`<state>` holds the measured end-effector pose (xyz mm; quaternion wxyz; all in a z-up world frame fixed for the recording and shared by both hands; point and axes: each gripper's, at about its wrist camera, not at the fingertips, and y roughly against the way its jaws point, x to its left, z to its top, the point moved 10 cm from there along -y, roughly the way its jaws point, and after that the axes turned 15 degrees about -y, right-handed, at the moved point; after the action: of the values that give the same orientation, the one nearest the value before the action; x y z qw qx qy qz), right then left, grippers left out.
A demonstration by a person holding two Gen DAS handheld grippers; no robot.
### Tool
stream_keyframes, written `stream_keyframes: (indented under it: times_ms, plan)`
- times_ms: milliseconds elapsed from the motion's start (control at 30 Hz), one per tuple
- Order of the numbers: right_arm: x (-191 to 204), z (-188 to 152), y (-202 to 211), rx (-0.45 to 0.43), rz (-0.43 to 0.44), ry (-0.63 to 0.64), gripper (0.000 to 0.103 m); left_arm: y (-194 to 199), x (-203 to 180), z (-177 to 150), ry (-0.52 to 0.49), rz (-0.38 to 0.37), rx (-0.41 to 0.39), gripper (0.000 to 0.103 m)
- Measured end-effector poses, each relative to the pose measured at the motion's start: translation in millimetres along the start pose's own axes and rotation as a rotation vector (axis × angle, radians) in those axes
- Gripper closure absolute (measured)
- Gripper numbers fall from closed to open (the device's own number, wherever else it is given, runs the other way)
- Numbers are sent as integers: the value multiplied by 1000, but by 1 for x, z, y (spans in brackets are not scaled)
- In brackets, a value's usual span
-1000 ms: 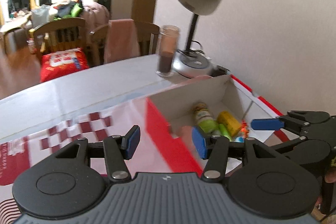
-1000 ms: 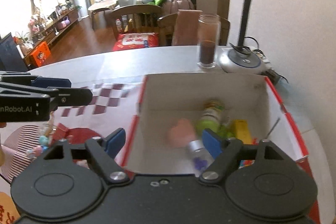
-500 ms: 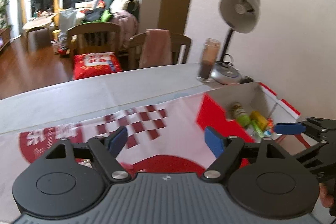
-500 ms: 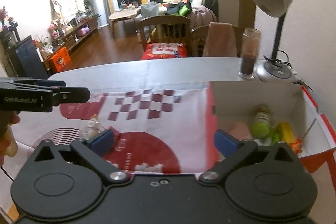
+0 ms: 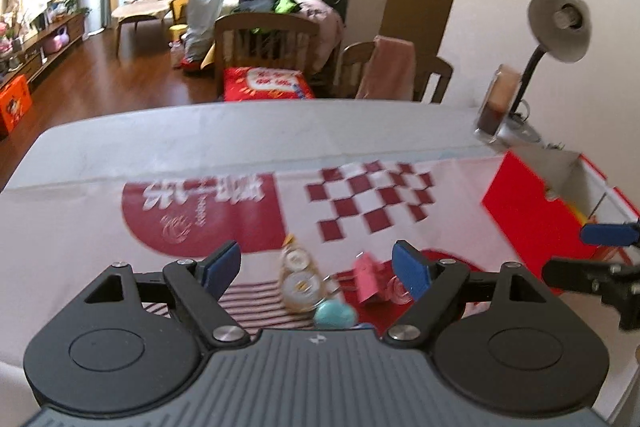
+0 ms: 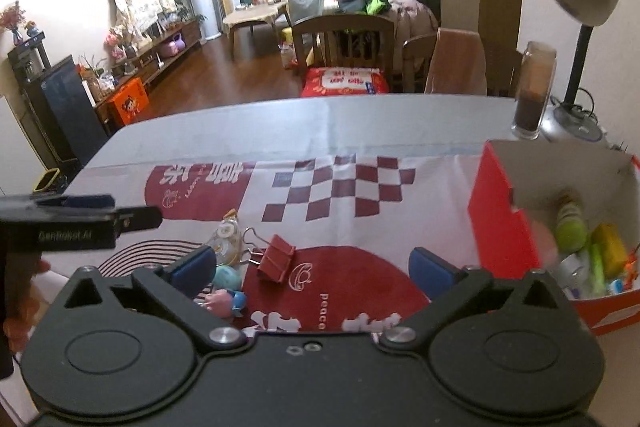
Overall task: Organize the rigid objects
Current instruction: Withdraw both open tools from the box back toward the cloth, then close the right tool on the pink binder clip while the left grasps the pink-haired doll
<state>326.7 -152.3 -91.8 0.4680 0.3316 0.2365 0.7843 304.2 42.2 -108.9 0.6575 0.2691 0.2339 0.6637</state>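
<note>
A: What writing is showing?
B: The left gripper (image 6: 132, 213), reaching in at the left of the right view, is wearing a label that looks like "GenRobot.AI". The cloth (image 6: 340, 195) is carrying "peace" in white on its red disc, plus big white characters too blurred to read.

A: How are the grippers sitting?
B: Both are tilting down over the table (image 5: 240, 135). The left one's jaws have just been opening and are standing apart, nothing between the pads. The right gripper (image 6: 316, 269) is spread wide too, jaws just opened further, gripping nothing.

A: Where are the loose things?
B: They are lying on the cloth ahead of the left gripper: a red clip (image 6: 276, 258), a clear bottle (image 5: 298, 277), a teal ball (image 5: 334, 313) and a small pink-and-blue toy (image 6: 224, 301), all close together. The red box (image 6: 504, 223) is sitting at the right, holding 1 green bottle (image 6: 570, 231), 1 yellow piece (image 6: 610, 249) and other small bits.
</note>
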Motion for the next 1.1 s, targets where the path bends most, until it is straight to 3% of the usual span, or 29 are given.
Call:
stream_keyframes:
  times_ms: [400,733,1100]
  plan:
    - [21,-19,-61,90,-35,18,0,-30,-12,-58,-6,-97,28,20]
    - [26,-35,-115,170,-99,8,2,-56,-29,-77,-70,-112,48,20]
    - [25,-36,-149,197,-157,51,21,-75,-53,-83,-154,-155,45,20]
